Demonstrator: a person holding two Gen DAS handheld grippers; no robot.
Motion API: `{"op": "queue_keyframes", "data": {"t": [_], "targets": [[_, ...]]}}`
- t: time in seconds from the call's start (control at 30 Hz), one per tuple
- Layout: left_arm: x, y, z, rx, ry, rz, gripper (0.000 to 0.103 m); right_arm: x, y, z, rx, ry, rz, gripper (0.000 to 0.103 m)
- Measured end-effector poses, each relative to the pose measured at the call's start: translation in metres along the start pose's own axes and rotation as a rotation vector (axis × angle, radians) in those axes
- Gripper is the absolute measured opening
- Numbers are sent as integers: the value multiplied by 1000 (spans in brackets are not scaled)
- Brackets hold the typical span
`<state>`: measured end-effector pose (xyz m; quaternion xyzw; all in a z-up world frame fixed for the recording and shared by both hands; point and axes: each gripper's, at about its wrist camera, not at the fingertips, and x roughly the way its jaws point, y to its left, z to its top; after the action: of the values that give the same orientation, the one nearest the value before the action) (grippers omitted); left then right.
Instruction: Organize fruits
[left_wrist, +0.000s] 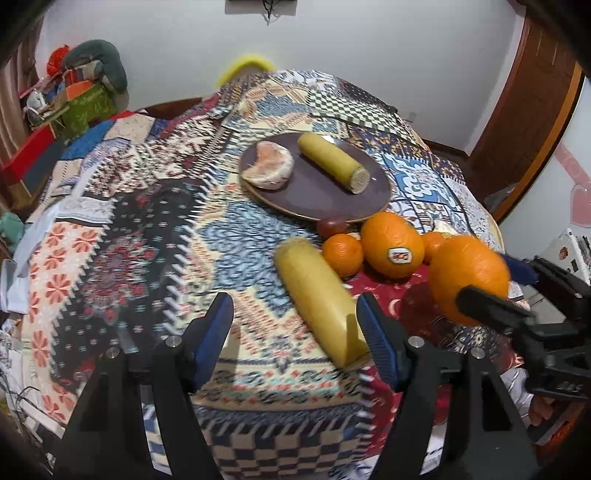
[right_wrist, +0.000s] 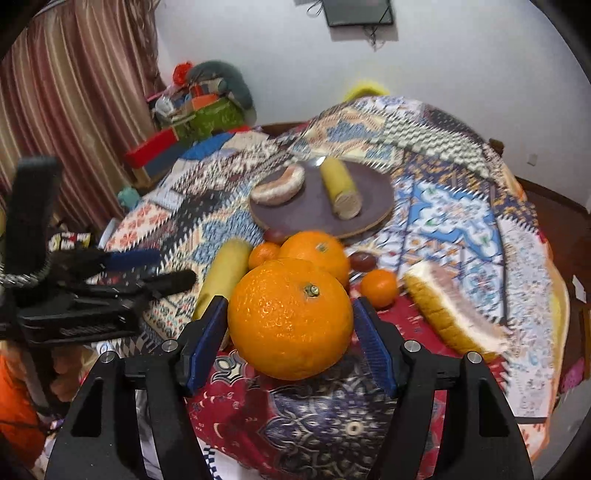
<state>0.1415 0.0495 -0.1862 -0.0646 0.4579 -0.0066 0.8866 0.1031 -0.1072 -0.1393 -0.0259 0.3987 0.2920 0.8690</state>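
While our right gripper (right_wrist: 290, 332) clasps a large orange (right_wrist: 290, 318) between its blue pads, raised above the patterned tablecloth (left_wrist: 122, 229), our left gripper (left_wrist: 293, 332) hangs with its jaws spread wide and nothing between them, a yellow sugarcane piece (left_wrist: 317, 301) lying just beyond its right finger. Behind it sit a stickered orange (left_wrist: 392, 244) and a small tangerine (left_wrist: 342, 254), touching. Farther back, the brown plate (left_wrist: 325, 195) carries a pomelo segment (left_wrist: 267, 166) and another cane piece (left_wrist: 334, 162).
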Motion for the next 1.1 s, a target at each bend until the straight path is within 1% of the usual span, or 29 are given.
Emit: {"op": "queue_keyframes", "data": {"t": [0.1, 0.2, 0.27, 0.37, 0.43, 0.5, 0.6, 0.73, 0.77, 0.83, 0.9, 0.97, 1.1], "targets": [[14, -12, -1, 18, 24, -5, 69, -10, -5, 3, -5, -32, -32, 66], [27, -21, -5, 35, 55, -1, 69, -15, -11, 5, 11, -44, -36, 66], [35, -23, -8, 42, 64, 21, 69, -17, -14, 5, 18, -47, -39, 66], [36, -20, -12, 42, 60, 3, 68, -16, -16, 5, 25, -48, -39, 66], [29, -14, -13, 46, 46, 5, 63, -16, -18, 4, 30, -48, -36, 66], [22, -8, -15, 48, 36, 12, 56, -15, -19, 4, 29, -47, -34, 66], [13, 5, -18, 36, 30, 29, 55, -13, -20, 3, 31, -45, -30, 66], [11, 19, -17, 12, 47, 17, 55, -9, -20, 3, 37, -41, -20, 66], [12, 19, -16, 13, 50, 15, 55, -9, -19, 3, 38, -41, -19, 66], [15, 15, -13, 32, 53, 20, 51, -8, -19, 3, 39, -38, -17, 66], [22, 9, -9, 54, 61, 18, 44, -7, -20, 2, 42, -34, -12, 66], [31, 7, -6, 62, 80, 8, 39, -6, -22, 2, 44, -30, -14, 66], [41, 4, -1, 68, 95, 6, 39, -6, -26, 3, 49, -31, -20, 66]]}}
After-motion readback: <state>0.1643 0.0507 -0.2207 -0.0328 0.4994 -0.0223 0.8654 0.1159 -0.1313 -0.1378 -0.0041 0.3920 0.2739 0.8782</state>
